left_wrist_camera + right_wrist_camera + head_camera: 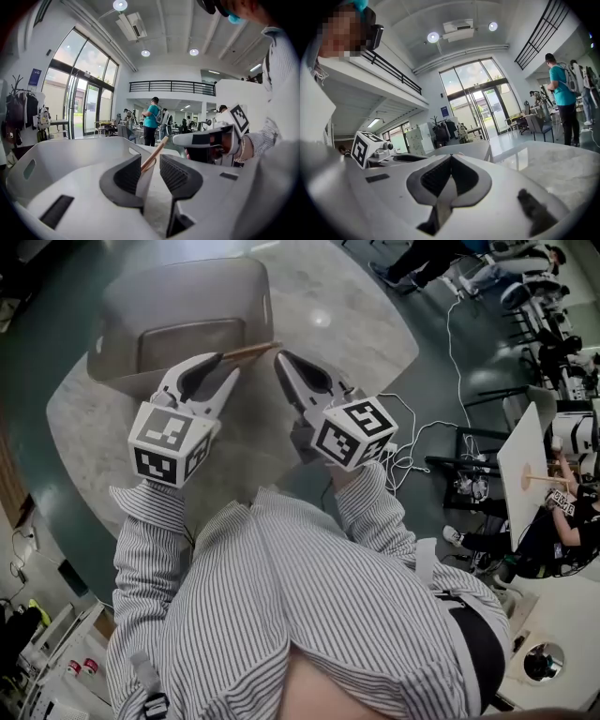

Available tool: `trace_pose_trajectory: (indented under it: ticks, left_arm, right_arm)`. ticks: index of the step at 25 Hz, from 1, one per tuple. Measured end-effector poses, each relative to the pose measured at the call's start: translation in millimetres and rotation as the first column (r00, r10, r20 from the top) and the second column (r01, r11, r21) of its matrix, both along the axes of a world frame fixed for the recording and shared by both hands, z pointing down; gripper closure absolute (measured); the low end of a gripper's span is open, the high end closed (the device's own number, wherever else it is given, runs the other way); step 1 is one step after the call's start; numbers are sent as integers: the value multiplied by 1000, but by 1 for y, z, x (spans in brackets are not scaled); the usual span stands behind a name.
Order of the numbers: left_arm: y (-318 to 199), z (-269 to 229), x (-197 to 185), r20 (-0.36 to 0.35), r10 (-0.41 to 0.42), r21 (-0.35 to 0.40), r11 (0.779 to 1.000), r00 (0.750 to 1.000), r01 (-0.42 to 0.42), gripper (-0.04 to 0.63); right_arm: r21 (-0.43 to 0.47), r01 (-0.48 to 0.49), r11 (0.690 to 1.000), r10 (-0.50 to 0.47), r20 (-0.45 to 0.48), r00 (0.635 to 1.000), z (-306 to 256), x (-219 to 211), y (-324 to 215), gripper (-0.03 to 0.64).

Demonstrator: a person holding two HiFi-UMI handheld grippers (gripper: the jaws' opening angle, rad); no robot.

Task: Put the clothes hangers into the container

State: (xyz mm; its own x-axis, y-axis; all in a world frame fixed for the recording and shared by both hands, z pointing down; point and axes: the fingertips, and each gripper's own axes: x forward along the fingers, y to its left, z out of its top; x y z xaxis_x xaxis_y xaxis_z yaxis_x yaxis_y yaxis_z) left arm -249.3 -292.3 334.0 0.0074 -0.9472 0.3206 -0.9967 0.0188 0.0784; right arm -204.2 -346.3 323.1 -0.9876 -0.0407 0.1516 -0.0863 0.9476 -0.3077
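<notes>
Wooden hanger (251, 351) at grey container (187, 292) rim

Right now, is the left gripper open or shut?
Open. The left gripper has its jaws apart, and the wooden hanger leans between them with a gap on one side, so nothing squeezes it.

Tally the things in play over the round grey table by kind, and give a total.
Grey plastic container: 1
Wooden clothes hanger, only one arm showing: 1
White two-jaw grippers: 2, the left gripper and the right gripper
Total: 4
</notes>
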Motion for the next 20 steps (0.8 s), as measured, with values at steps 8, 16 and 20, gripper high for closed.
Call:
trace_pose_trajectory:
  ticks: [8,16,20]
  left_arm:
    - [21,-14,4,-86,-59,79,995,995,66,541]
    - [50,-24,-11,-204,-183,147,966,962,215,578]
    - [63,-24,-11,-163,-252,149,950,954,276,581]
  right_arm:
    - [15,144,990,-144,6,990,-7,-20,46,602]
    - [28,271,962,-272,6,962,-10,-37,86,602]
    - [35,309,950,-308,-21,951,-7,-43,97,603]
